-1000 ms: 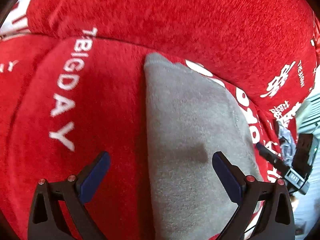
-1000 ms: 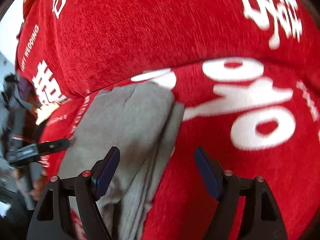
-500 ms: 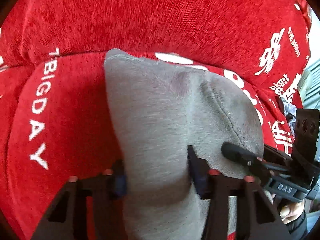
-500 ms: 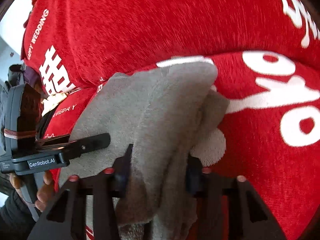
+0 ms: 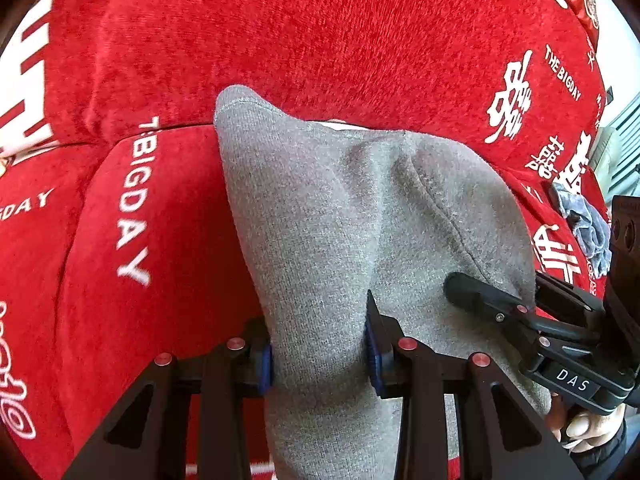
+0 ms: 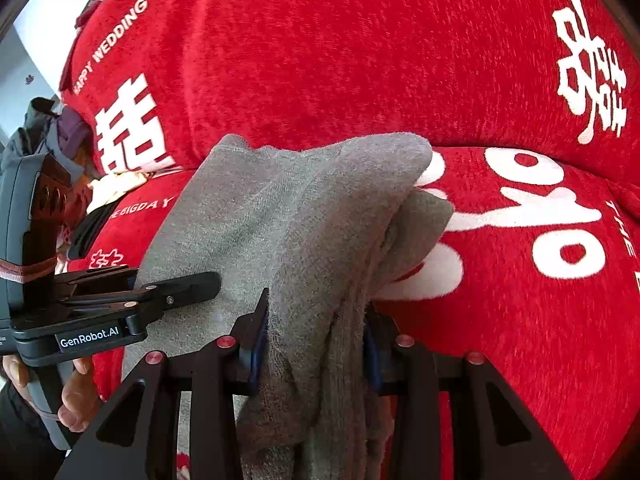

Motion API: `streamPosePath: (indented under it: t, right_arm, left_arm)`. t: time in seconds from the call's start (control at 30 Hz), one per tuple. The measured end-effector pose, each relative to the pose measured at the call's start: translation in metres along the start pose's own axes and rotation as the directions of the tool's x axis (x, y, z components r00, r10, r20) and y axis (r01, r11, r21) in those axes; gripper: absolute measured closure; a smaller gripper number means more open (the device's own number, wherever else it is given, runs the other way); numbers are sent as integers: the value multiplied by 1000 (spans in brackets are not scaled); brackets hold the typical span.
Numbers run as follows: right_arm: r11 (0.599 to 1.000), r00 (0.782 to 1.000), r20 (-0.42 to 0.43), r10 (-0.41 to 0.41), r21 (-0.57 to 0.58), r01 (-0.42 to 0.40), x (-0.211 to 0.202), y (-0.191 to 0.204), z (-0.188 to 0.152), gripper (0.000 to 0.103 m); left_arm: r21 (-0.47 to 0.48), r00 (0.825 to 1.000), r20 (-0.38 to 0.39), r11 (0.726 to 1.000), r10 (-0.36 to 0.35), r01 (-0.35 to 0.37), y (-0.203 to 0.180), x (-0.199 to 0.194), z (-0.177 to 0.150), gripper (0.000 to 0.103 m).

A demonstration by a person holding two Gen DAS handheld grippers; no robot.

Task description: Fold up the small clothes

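Observation:
A small grey knit garment [image 5: 340, 220] lies bunched on a red sofa seat [image 5: 100, 280] and is lifted at its near edge. My left gripper [image 5: 318, 344] has the near left part between its blue pads, and its jaws are closing on the fabric. My right gripper [image 6: 316, 340] is shut on the near right part of the same garment [image 6: 288, 220], where several layers hang in folds. In each view the other gripper's black finger reaches onto the cloth from the side, the right gripper's finger [image 5: 472, 292] and the left gripper's finger [image 6: 188, 284].
The sofa back [image 5: 320, 40] rises right behind the garment, red with white lettering. A crumpled grey-blue cloth [image 5: 588, 228] lies at the seat's right end. More clothes [image 6: 60, 132] are piled at the left end. A person's hand [image 6: 76, 404] holds the left gripper.
Both grippers went from wide open over the flat garment to closed on its near edge. They have lifted it, so the cloth now bulges up and the two grippers stand closer together.

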State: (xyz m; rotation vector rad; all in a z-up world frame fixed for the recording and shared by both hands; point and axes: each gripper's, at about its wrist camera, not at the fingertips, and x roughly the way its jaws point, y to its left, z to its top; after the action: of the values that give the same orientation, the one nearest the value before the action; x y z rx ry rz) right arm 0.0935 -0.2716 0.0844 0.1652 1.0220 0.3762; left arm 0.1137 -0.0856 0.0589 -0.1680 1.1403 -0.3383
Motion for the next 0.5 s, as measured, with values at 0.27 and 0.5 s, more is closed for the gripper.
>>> streamPosePath:
  t: [0.27, 0.5]
  right_arm:
    - [999, 1000, 15, 15, -35, -14, -22, 40, -34, 61]
    - [998, 999, 6, 32, -62, -31, -27, 67, -64, 61]
  left_arm:
    - [-6, 1000, 23, 1000, 6, -6, 12, -38, -47, 66]
    - [-21, 999, 33, 1000, 17, -16, 26, -57, -87, 66]
